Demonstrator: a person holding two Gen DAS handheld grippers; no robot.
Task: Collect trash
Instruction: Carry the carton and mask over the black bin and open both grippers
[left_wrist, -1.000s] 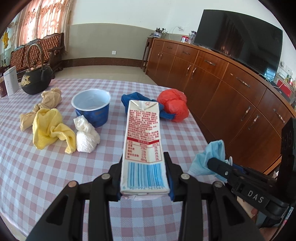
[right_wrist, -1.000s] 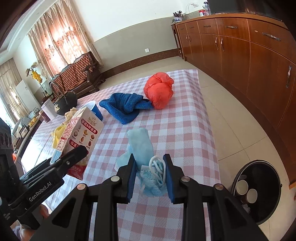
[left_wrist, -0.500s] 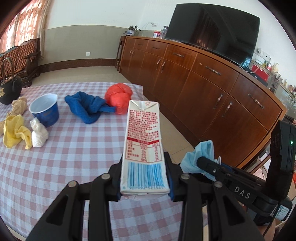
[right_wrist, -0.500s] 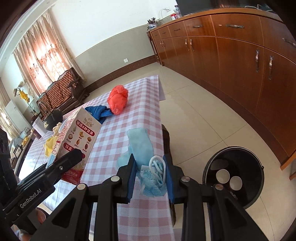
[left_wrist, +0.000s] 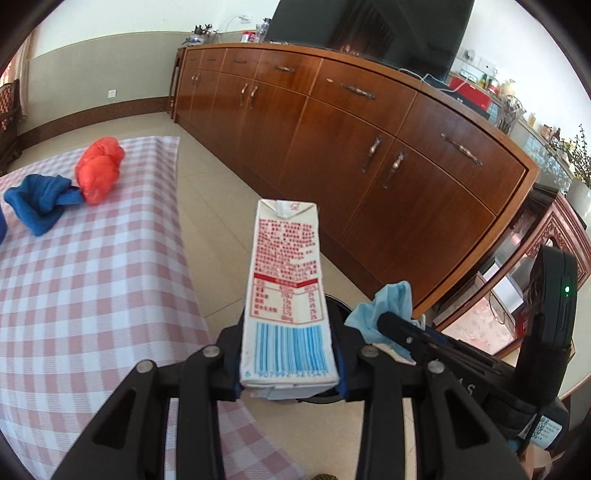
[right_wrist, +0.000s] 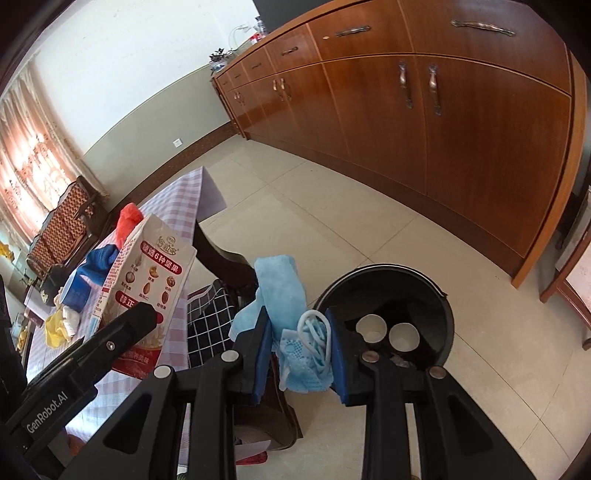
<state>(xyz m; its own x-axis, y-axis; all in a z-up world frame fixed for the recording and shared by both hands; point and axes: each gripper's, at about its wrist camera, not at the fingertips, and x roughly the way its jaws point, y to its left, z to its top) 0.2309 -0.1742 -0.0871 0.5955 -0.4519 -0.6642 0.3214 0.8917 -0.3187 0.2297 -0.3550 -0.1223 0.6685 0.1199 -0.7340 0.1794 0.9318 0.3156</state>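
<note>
L gripper (left_wrist: 290, 373) is clamped on a milk carton (left_wrist: 286, 295) at its base, held off the floor just left of the black trash bin (right_wrist: 439, 295). R gripper (right_wrist: 300, 356) pinches a crumpled blue face mask (right_wrist: 295, 332) right beside the bin's rim. Carton looks stiff, prob. light, crushable; mask is soft & floppy, so grip the bunched middle.

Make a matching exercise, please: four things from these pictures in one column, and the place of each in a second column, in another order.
Things:
1. milk carton
2. blue face mask
3. two paper cups
4. red plastic bag

Places:
A. on the checked tablecloth
B. in the left hand-held gripper
C. inside the black bin
D. in the right hand-held gripper

Pairs: 1-B, 2-D, 3-C, 4-A
</note>
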